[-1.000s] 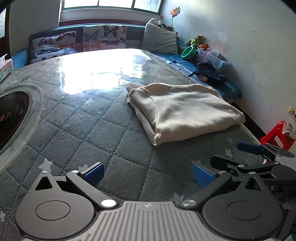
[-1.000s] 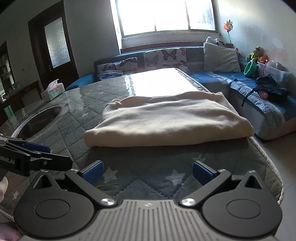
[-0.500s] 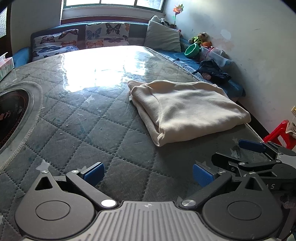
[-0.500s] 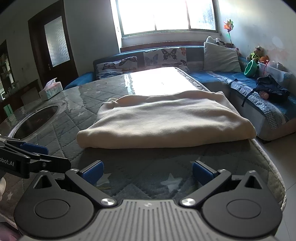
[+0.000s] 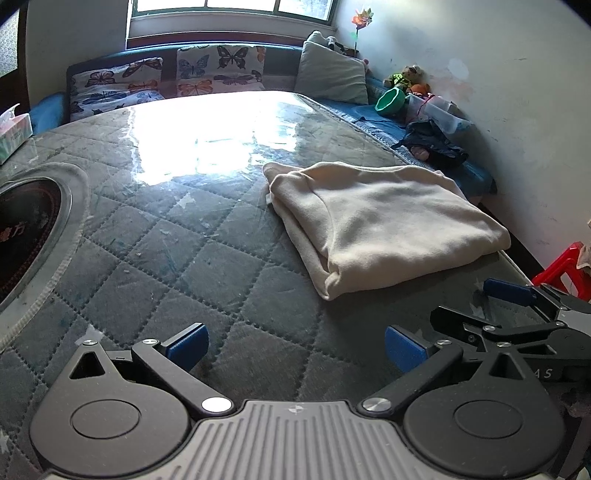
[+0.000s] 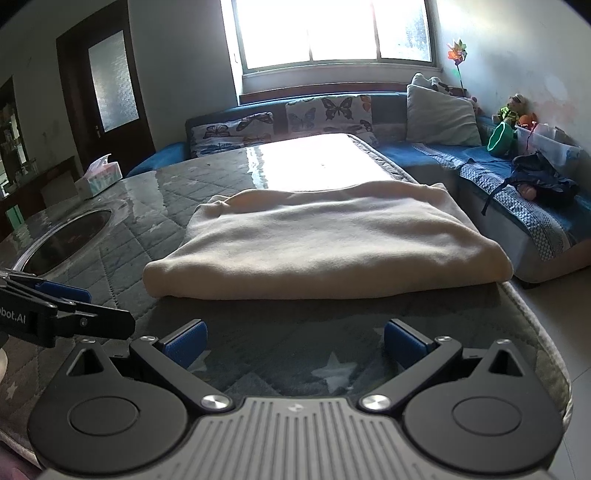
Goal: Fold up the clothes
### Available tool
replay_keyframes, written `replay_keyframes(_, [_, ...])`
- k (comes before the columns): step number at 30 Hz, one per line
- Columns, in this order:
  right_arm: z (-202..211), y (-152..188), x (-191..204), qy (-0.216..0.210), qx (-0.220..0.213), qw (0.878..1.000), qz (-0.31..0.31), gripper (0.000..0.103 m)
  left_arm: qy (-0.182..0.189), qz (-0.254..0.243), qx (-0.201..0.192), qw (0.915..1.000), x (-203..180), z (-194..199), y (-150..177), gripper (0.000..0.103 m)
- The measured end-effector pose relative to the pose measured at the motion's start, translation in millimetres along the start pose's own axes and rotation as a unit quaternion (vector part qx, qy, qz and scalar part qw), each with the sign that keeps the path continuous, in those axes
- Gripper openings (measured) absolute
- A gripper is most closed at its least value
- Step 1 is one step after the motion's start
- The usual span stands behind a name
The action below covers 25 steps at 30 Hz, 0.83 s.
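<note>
Lying folded, cream garment (image 6: 325, 247) neighbours inset round hob (image 5: 26, 229).

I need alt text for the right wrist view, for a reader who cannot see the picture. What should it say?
A cream garment lies folded on a quilted grey table, just ahead of the open, empty right gripper. The left gripper reaches in from the left edge; behind are a blue sofa with butterfly cushions and a bright window.

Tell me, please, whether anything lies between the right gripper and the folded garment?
Nothing visible does. Only bare quilted table cover lies between the right gripper, jaws open, and the garment. The left gripper sits off to the side, clear of that path.
</note>
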State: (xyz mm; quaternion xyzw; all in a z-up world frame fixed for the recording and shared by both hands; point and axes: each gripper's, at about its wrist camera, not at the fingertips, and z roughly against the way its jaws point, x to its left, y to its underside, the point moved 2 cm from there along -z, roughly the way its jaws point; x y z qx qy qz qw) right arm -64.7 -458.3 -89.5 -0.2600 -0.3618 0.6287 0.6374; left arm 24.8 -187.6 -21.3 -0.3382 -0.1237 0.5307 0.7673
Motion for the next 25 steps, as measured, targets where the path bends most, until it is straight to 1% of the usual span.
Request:
replay_keyframes(14, [-5.3, -1.0, 2.6, 0.012, 0.011, 1.000, 0.018, 0.103, -0.003, 0.002, 0.001, 1.0000, 1.1, -4.1, -2.0, 0.103])
replay_keyframes(20, [-7.6, 0.5, 7.5, 0.025, 0.017, 0.999, 0.037, 0.103, -0.006, 0.001, 0.000, 1.0000, 0.5, -4.8, -2.5, 0.103])
replay_keyframes(25, [-7.6, 0.2, 6.7, 0.024, 0.019, 0.999, 0.041, 0.103, -0.009, -0.002, -0.002, 1.0000, 0.0, -5.5, -3.4, 0.103])
